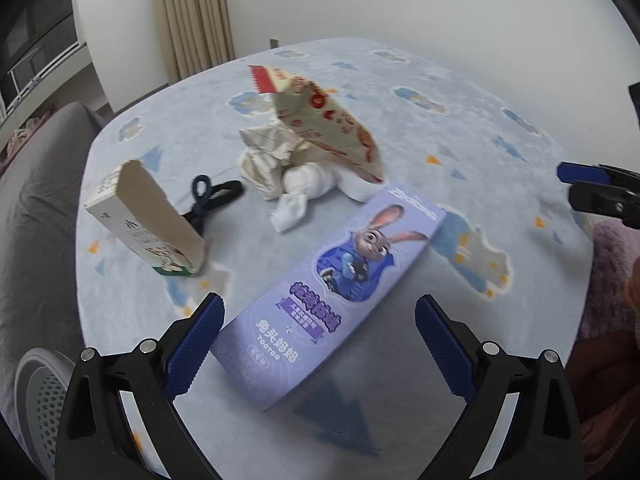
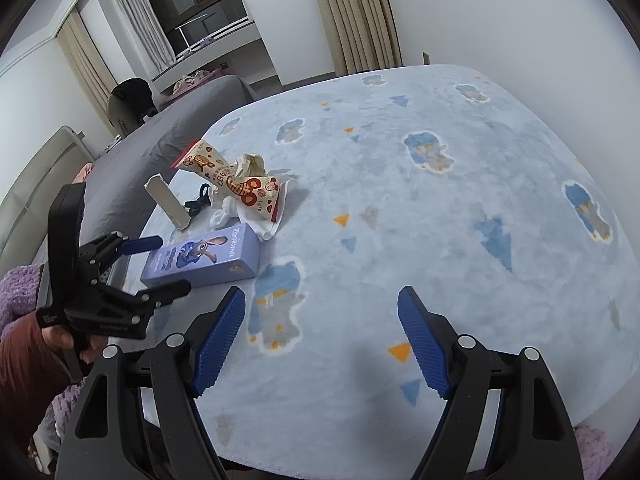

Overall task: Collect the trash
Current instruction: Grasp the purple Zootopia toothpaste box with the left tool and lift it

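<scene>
A purple carton with a cartoon rabbit (image 1: 336,292) lies on the blue patterned bed cover (image 1: 460,152), its near end between the fingers of my open left gripper (image 1: 320,344). Behind it lie a cream and red snack wrapper (image 1: 332,124), crumpled paper (image 1: 268,152), white tissue (image 1: 304,196), a dark hair tie (image 1: 212,196) and an open beige carton (image 1: 152,224). My right gripper (image 2: 322,340) is open and empty above bare cover. In its view the purple carton (image 2: 204,260), the wrapper (image 2: 236,184) and my left gripper (image 2: 156,268) sit at the left.
A grey blanket (image 1: 36,216) borders the cover on the left. A white perforated basket (image 1: 40,404) sits at the lower left. Curtains (image 2: 360,16) and a white wall stand behind the bed. The right gripper's tips (image 1: 588,188) show at the right edge of the left wrist view.
</scene>
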A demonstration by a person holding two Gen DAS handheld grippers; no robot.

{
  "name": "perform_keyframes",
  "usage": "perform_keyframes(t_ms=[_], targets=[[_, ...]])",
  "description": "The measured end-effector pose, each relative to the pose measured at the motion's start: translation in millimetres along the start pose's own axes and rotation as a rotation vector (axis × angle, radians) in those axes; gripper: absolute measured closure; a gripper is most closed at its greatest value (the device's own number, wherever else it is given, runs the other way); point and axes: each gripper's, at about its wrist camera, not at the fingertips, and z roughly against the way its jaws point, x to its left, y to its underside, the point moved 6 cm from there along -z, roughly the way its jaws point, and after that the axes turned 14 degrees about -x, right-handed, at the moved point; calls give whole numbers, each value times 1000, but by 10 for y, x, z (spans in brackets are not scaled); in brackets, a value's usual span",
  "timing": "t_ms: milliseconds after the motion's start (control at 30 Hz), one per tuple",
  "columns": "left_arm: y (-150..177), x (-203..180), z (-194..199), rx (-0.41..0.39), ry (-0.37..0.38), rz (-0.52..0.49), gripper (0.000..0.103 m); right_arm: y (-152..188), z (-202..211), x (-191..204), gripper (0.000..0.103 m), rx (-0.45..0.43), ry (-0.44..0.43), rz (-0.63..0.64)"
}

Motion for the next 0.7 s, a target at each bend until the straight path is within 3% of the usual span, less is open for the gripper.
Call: perform_keyframes(t_ms=[533, 700], targets=[[211, -813, 267, 1, 116, 75, 9, -32, 110, -91, 28, -29, 1, -25], [175, -882, 235, -15, 88, 125, 9, -27, 158, -113, 28, -37, 1, -33]])
